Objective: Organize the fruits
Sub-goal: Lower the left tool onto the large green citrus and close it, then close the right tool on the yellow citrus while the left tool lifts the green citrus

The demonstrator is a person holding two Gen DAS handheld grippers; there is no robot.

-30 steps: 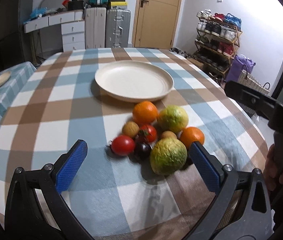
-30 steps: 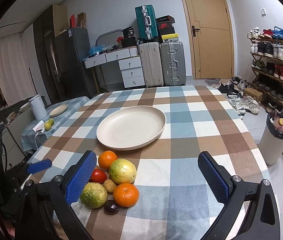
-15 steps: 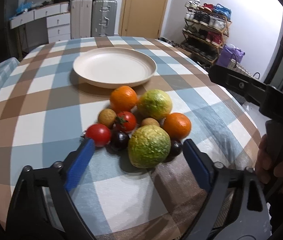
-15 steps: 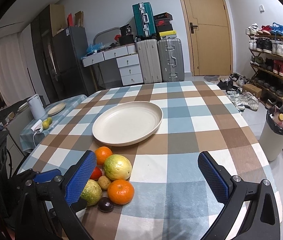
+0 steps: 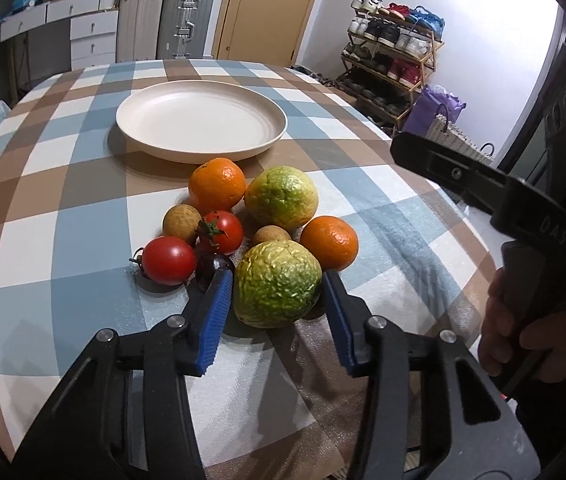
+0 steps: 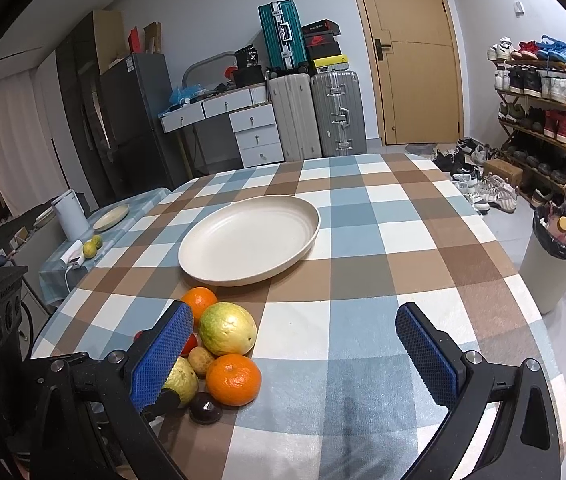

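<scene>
Closing around the bumpy green fruit [image 5: 277, 284], the left gripper [image 5: 275, 300] half-hides a dark fruit [image 5: 213, 266] — contact unclear.

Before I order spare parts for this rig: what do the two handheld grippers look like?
Both match. The left gripper and right gripper have black plastic frames with silver screws at the pivots and two long fingers faced with blue ribbed pads. In the left wrist view, the right gripper's black body bears pale lettering, only partly readable. No cables or sleeves are visible.

left wrist: close over fruit pile [image 5: 251, 236], facing door | right wrist: farther back, same way | shared: plate [image 6: 249, 240], fruit
</scene>
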